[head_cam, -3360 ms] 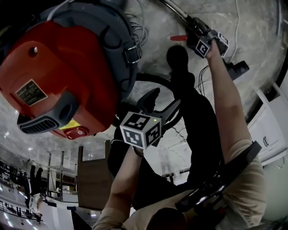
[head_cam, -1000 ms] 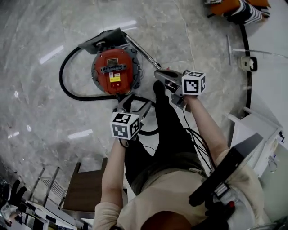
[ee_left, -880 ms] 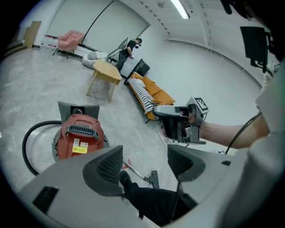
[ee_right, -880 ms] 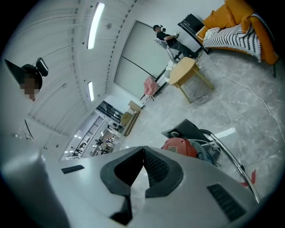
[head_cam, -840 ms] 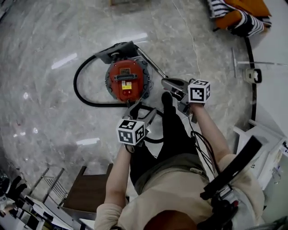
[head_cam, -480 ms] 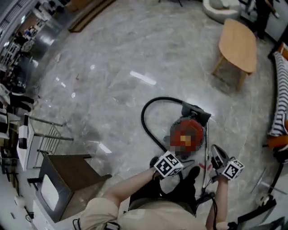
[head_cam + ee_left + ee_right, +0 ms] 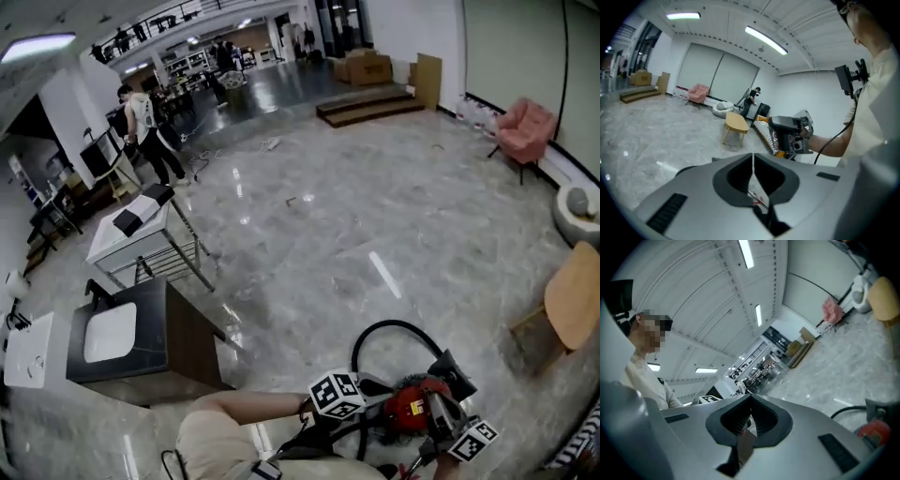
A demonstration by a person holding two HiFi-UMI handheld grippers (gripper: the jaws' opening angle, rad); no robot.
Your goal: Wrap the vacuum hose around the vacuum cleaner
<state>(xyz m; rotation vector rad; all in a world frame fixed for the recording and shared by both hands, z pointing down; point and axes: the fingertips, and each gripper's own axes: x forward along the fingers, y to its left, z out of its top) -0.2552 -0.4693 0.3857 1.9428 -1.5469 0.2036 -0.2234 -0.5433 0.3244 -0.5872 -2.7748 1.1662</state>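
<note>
1. One red vacuum cleaner is recorded standing on the marble floor. It appears at the bottom edge of the head view, between the two grippers as pictured.
2. One black vacuum hose is noted. It arcs out from the cleaner in a single open loop across the floor and lies apart from the red body over most of its length.
3. Two grippers are counted. The left gripper has just been closing. Its jaws are seen brought together tip to tip, with nothing between them.
4. The right gripper is found with its jaws pressed together, and nothing is held in it either.
5. Both grippers are held raised, apart from the cleaner and the hose.
6. One wooden table, one pink armchair and one dark cabinet are logged, each standing apart from the cleaner.
</note>
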